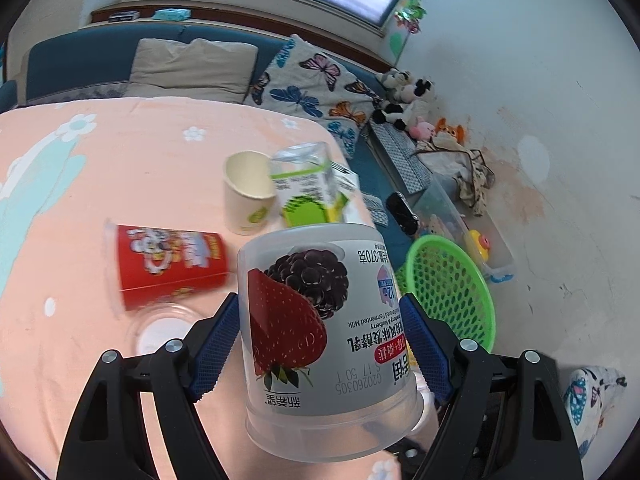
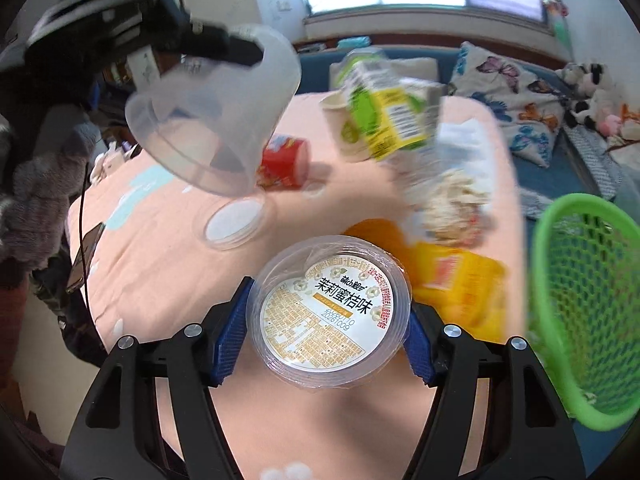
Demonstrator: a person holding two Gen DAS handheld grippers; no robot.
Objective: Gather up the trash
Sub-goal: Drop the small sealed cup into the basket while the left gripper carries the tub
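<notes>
Blue pads of my left gripper (image 1: 320, 344) are clamped on a yogurt tub (image 1: 316, 336), upside down, strawberry-and-berry label, lifted off the table (image 1: 132, 160). Same tub (image 2: 216, 116) shows in the right view, up in the air at top left, open mouth facing down toward the camera.

My right gripper (image 2: 328, 320) is clenched on a clear jelly cup (image 2: 332, 312), sealed lid with a white and orange label facing the camera; pads press both sides of it.

Table has a pink cloth. On it, going outward:
- clear round lid (image 1: 164, 332) just left of my left gripper, flat on the cloth; also seen from the right (image 2: 236, 222)
- red snack tube (image 1: 172, 264) lying on its side
- paper cup (image 1: 248, 192) upright, open
- green and white carton (image 1: 308, 184) touching the cup's right side, blurred
- yellow wrapper (image 2: 460, 280) just beyond the jelly cup, with a crumpled pale packet (image 2: 448, 196) behind it, blurred

Green basket (image 1: 452, 292) sits off the table's right edge, lower than the top; from the right (image 2: 584, 300) it is close by my right gripper.

Sofa (image 1: 80, 60) with cushions runs behind the table.
</notes>
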